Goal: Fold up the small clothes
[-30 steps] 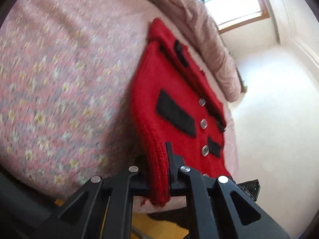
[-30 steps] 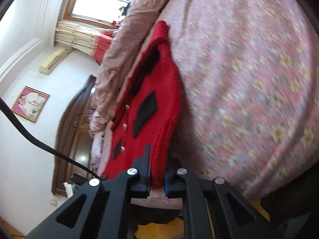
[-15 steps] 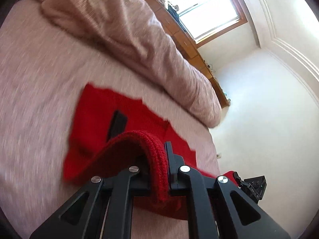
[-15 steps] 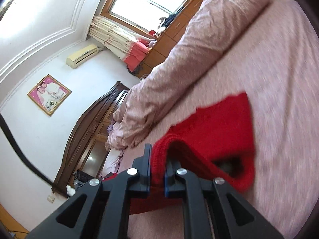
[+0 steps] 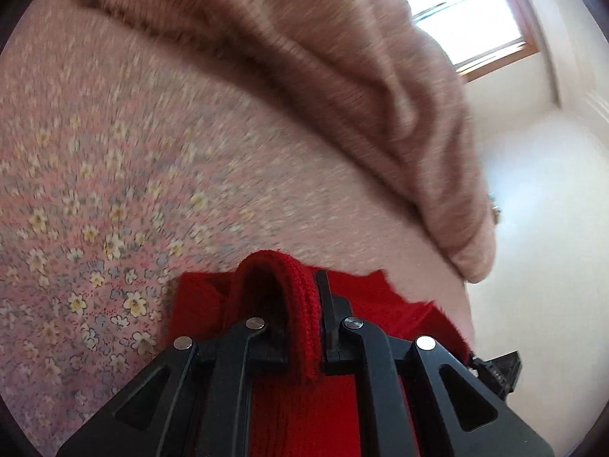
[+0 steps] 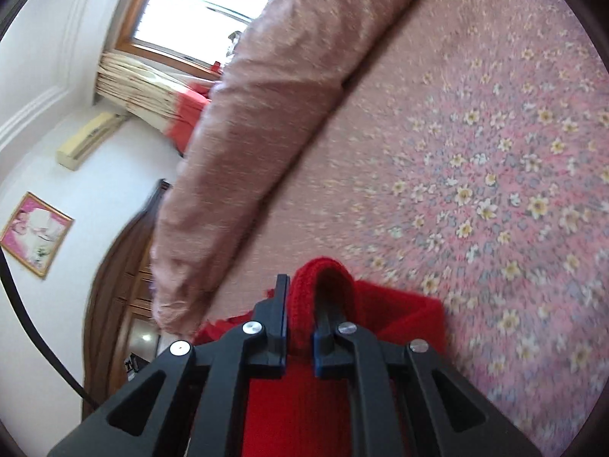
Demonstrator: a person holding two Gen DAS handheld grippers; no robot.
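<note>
the red knitted top (image 5: 300,411) lay on the flowery pink bed cover (image 5: 95,198), low down and close to both cameras, with its thick ribbed edge (image 5: 300,297) pulled up into a hump. the left gripper (image 5: 304,327) was closed tight on that edge. the right gripper (image 6: 298,327) was closed tight on the ribbed edge (image 6: 304,304) too. a rolled pink blanket (image 6: 243,133) lay across the bed further back. a window (image 6: 198,11) shone bright behind it.
</note>
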